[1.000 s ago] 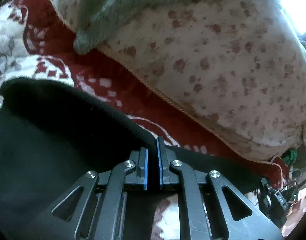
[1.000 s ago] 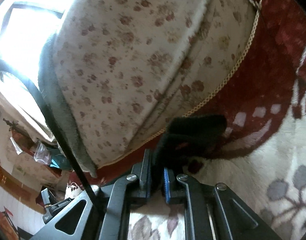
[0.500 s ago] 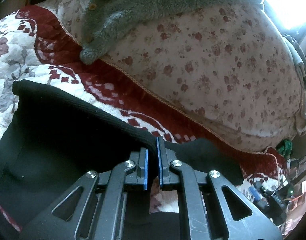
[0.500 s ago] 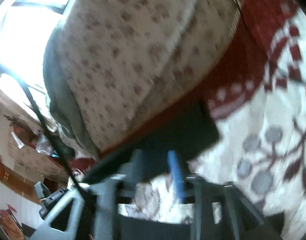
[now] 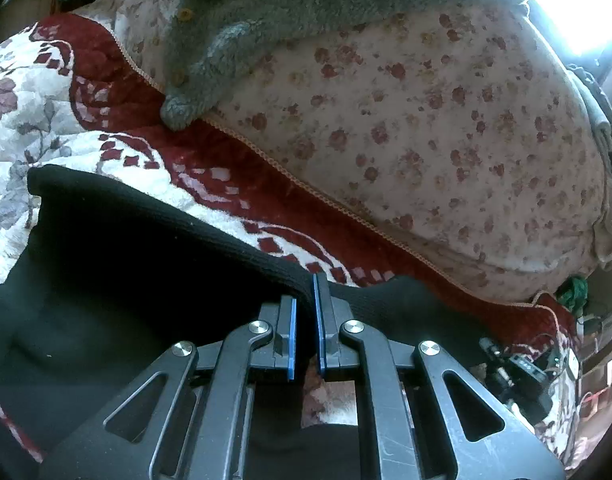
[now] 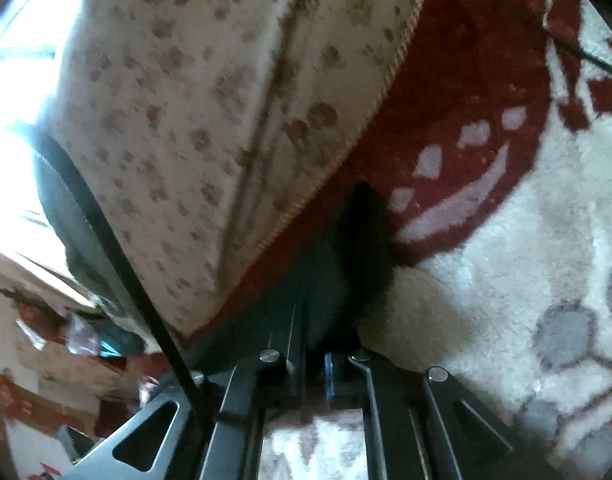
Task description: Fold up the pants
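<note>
Since the earlier frame the right gripper (image 6: pixel 312 364) has dropped closer to the white-and-red floral plush blanket (image 6: pixel 486 264), its jaws having opened and just closed again on a fold of the black knit pants (image 6: pixel 362 240). The left gripper (image 5: pixel 304 332) stays clamped on the pants' ribbed edge (image 5: pixel 154 216), which now hangs slightly higher. Behind lies a cream rose-print quilt (image 5: pixel 446 120) with a grey fleece garment (image 5: pixel 266 12) draped over it. Bright window light glares beyond, and blurred clutter sits at the edges.
</note>
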{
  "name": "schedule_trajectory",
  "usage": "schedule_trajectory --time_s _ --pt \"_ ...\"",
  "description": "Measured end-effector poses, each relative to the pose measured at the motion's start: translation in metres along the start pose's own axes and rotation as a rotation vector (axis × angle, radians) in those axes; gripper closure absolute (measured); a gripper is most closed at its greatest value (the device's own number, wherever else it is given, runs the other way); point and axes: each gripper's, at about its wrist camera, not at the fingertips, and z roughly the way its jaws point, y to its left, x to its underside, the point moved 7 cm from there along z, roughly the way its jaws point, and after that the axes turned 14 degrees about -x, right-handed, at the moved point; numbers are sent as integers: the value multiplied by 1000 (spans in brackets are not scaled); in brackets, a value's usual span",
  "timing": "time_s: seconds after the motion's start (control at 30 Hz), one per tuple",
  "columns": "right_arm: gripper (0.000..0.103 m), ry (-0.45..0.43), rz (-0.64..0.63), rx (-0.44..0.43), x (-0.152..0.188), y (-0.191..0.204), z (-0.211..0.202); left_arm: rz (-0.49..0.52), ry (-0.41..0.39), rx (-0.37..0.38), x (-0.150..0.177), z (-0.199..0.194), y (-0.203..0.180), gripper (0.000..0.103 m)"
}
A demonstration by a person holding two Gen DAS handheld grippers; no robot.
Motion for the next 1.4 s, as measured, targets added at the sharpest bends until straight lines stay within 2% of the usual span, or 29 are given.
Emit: schedule_trajectory --time_s 0.13,0.37,0.5,0.57,0.77,0.83,0.93,1.03,1.1,1.2,1.27,1.33,1.4 --pt "98 -17 -80 -40 1 30 -26 -4 -20 12 -1 -12 1 97" --pt "98 -46 -133 -111 6 68 -86 34 -75 46 8 -52 -3 97" --pt "98 -55 -177 -125 18 85 -119 63 -97 61 25 -75 1 97" --pt "98 -54 -195 -126 31 88 -139 89 -99 60 44 -83 6 97" --pt "98 -20 -181 -73 81 59 -171 155 -83 8 103 -75 27 97" --pt "98 1 -178 -23 98 39 -174 174 -73 -21 119 -67 32 97" --pt "98 15 -107 23 115 2 -174 207 -70 -66 139 -56 36 97" --pt "98 -1 -76 14 121 -8 -179 190 -42 -70 148 -48 44 97" --pt "98 4 -111 22 121 -1 -182 178 -29 -63 150 -47 46 97" --pt "98 7 -146 27 124 8 -187 176 -50 -51 149 -53 46 97" --pt "98 13 -156 55 126 8 -185 180 -50 -55 150 -50 46 97" --pt "98 29 -145 110 129 -2 -181 151 -19 -50 152 -41 50 97" --pt "94 11 -100 101 131 -6 -183 120 7 -32 153 -37 56 96"
